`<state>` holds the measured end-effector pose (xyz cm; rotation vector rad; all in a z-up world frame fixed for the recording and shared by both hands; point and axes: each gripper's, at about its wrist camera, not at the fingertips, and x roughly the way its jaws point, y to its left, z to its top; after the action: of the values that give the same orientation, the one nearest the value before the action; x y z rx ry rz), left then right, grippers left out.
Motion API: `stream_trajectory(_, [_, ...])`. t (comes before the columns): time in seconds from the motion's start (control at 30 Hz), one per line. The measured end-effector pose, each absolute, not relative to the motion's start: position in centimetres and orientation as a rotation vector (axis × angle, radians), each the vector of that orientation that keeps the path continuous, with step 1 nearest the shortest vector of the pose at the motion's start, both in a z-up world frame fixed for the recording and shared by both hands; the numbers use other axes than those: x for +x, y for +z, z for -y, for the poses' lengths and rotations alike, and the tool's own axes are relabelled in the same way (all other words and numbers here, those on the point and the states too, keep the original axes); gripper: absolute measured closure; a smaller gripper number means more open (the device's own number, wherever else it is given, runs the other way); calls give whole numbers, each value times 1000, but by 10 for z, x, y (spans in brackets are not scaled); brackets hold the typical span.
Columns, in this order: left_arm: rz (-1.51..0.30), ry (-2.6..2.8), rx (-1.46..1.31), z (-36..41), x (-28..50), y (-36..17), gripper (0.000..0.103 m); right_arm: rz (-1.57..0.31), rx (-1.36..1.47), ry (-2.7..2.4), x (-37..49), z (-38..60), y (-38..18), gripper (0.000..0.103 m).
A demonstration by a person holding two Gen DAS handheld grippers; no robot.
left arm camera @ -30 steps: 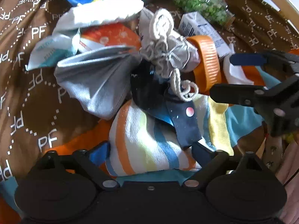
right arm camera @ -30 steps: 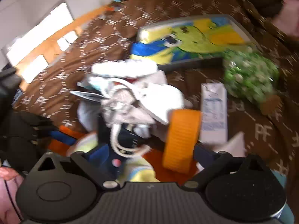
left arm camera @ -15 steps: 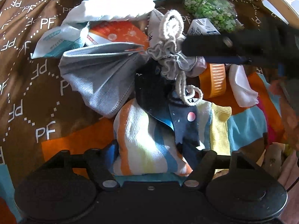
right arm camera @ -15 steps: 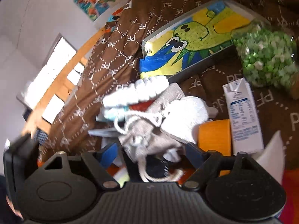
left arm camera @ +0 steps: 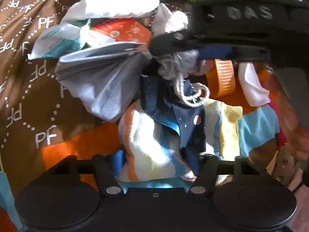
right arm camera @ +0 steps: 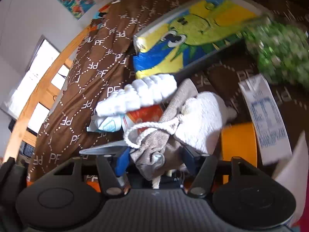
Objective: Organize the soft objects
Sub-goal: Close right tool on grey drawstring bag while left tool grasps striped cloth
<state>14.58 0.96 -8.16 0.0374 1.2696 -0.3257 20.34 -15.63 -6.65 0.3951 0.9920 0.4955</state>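
Soft pile sits on a brown "PF" bedspread (left arm camera: 29,89). Left claw (left arm camera: 156,162) points steeply down; its jaws have just been closing and now pinch the striped sock (left arm camera: 146,147), blue pads against both sides. A navy cloth (left arm camera: 173,112) lies over the sock. Grey mask (left arm camera: 100,81) lies just left of it, touching.

Right claw (right arm camera: 154,159) has just been closing too; its pads now squeeze the neck of the grey drawstring pouch (right arm camera: 152,145), cord looping out on top. From the left wrist view the right claw reaches in from the right over the pile, clamped on the pouch (left arm camera: 177,67).

White towel (right arm camera: 200,119) touches the pouch. Orange roll (right arm camera: 239,143) is just right of it, carton (right arm camera: 266,119) beside that. Cartoon box (right arm camera: 193,38) and green bag (right arm camera: 282,54) lie farther back.
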Motion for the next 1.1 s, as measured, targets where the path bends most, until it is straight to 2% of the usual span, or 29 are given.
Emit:
stream_trajectory(0.07, [-1267, -299, 39, -13, 146, -80, 62, -1016, 424, 492, 201, 161, -69, 46])
stream_trajectory(0.17, [-1270, -279, 35, -18, 149, -78, 73, -1057, 435, 482, 196, 166, -70, 49])
stream_trajectory(0.3, [-1262, -294, 0, -25, 148, -69, 82, -1101, 456, 455, 188, 174, -72, 51])
stream_trajectory(0.4, [-1244, -340, -20, -25, 144, -63, 83, -1086, 453, 467, 188, 175, -70, 51])
stream_trajectory(0.57, [-1257, -360, 5, -17, 141, -71, 78, -1055, 421, 534, 197, 160, -72, 39])
stream_trajectory(0.67, [-1268, -360, -2, -15, 144, -74, 78, -1051, 383, 518, 198, 152, -74, 38])
stream_trajectory(0.7, [-1262, -360, -16, -17, 144, -72, 78, -1050, 382, 502, 198, 153, -76, 39])
stream_trajectory(0.73, [-1256, -360, -31, -19, 144, -70, 79, -1052, 389, 484, 198, 155, -77, 47])
stream_trajectory(0.83, [-1245, -356, -117, -30, 144, -64, 83, -1074, 495, 460, 198, 169, -80, 56])
stream_trajectory(1.1, [-1178, -371, -238, -45, 135, -50, 87, -1041, 554, 420, 184, 197, -70, 59])
